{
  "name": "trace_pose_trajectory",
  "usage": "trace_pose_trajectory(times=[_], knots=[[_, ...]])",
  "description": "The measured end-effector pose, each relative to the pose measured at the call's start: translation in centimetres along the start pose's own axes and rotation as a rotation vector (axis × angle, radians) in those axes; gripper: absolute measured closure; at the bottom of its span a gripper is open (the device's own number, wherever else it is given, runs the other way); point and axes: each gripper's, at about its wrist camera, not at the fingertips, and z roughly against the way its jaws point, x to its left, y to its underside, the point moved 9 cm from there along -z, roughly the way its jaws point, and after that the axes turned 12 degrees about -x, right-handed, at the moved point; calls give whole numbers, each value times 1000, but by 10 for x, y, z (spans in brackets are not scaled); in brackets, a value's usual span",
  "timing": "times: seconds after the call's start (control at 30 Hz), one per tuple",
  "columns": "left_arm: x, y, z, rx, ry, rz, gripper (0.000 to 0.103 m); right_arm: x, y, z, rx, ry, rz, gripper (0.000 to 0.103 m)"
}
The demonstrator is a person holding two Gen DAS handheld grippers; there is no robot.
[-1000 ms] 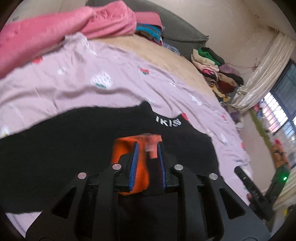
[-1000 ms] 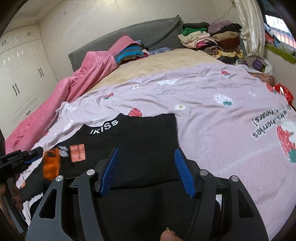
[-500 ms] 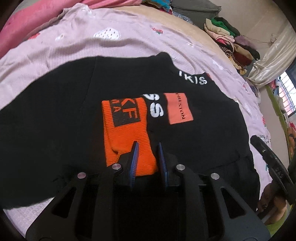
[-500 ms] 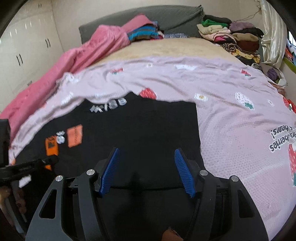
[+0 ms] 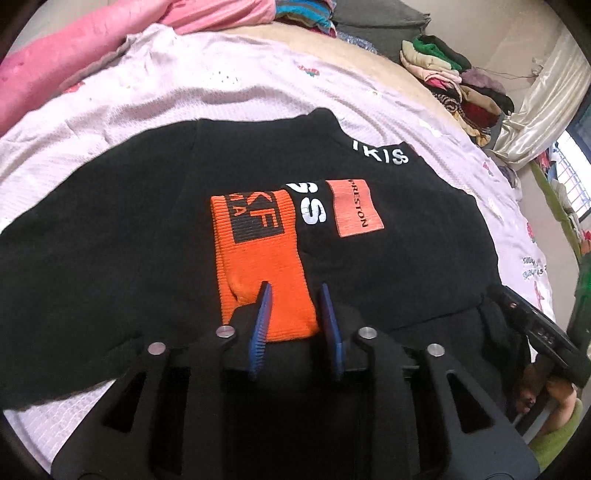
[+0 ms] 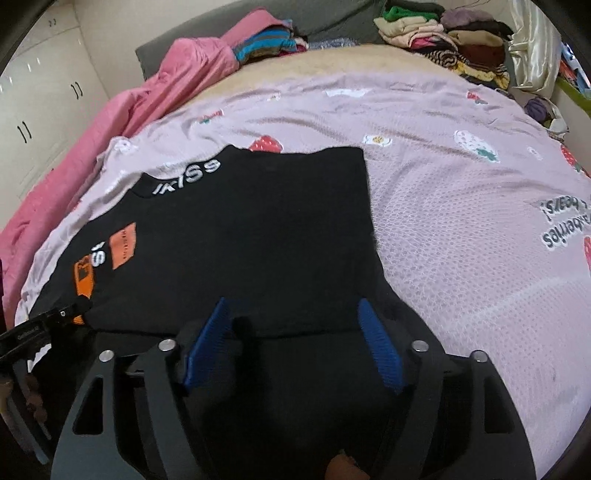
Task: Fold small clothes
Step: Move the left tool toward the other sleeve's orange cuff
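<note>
A black top (image 5: 110,236) with white lettering at the collar lies flat on the bed; it also shows in the right wrist view (image 6: 251,229). Its sleeve with an orange cuff (image 5: 258,258) lies folded across the chest, next to an orange patch (image 5: 354,208). My left gripper (image 5: 293,290) is part open just above the cuff's near end and holds nothing. My right gripper (image 6: 293,306) is open and empty over the top's near edge, right of the left one. The cuff appears small at the left in the right wrist view (image 6: 84,277).
The pink strawberry-print sheet (image 6: 461,229) covers the bed to the right. A pink blanket (image 6: 155,99) lies along the left side. Stacks of folded clothes (image 6: 443,40) sit at the far end by a grey headboard (image 6: 221,33). A curtain (image 5: 546,96) hangs at the right.
The left gripper carried the orange cuff over the chest, laid it down, opened and drew back a little. The right gripper stayed open and shifted slightly over the near edge.
</note>
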Motion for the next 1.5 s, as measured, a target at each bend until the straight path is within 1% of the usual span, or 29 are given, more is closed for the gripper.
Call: trace_pose_trajectory(times=[0.1,0.13,0.17,0.2,0.23,0.27,0.33,0.37,0.4,0.5,0.6,0.7,0.87,1.0,1.07,1.2,1.5], knots=[[-1,2,7,-23,-6,-12,73,1,1,14,-25,-5,-11,28],[-1,2,10,-30,-8,-17,70,1,1,19,-35,-8,-19,24],[-1,2,14,-46,-13,-26,61,2,0,23,-44,-13,-23,23],[-1,2,16,-54,-22,-33,41,3,0,27,-51,-18,-24,22],[0,4,18,-54,-33,-37,33,6,-1,32,-62,-21,-21,19],[0,4,18,-55,-33,-35,30,9,-1,34,-69,-22,-17,16],[2,2,22,-69,-27,-15,30,15,-3,40,-86,-26,-7,13],[3,2,25,-75,-25,-5,27,18,-4,43,-92,-24,0,11],[4,1,28,-85,-20,-1,22,21,-5,45,-97,-24,7,10],[7,-2,35,-113,-28,-1,11,30,-7,52,-113,-40,15,8],[12,-3,41,-127,-57,4,10,37,-10,58,-127,-49,10,6],[16,-3,45,-133,-57,24,10,43,-12,63,-139,-57,8,5],[25,-4,56,-149,-78,43,10,56,-16,70,-155,-66,33,5],[31,-1,66,-137,-93,55,10,69,-17,74,-160,-78,63,5],[36,-1,74,-145,-89,73,10,77,-17,75,-162,-84,81,5],[45,-4,92,-172,-106,82,10,97,-17,77,-168,-104,116,4],[76,-6,128,-214,-154,131,10,152,-16,81,-174,-185,199,4]])
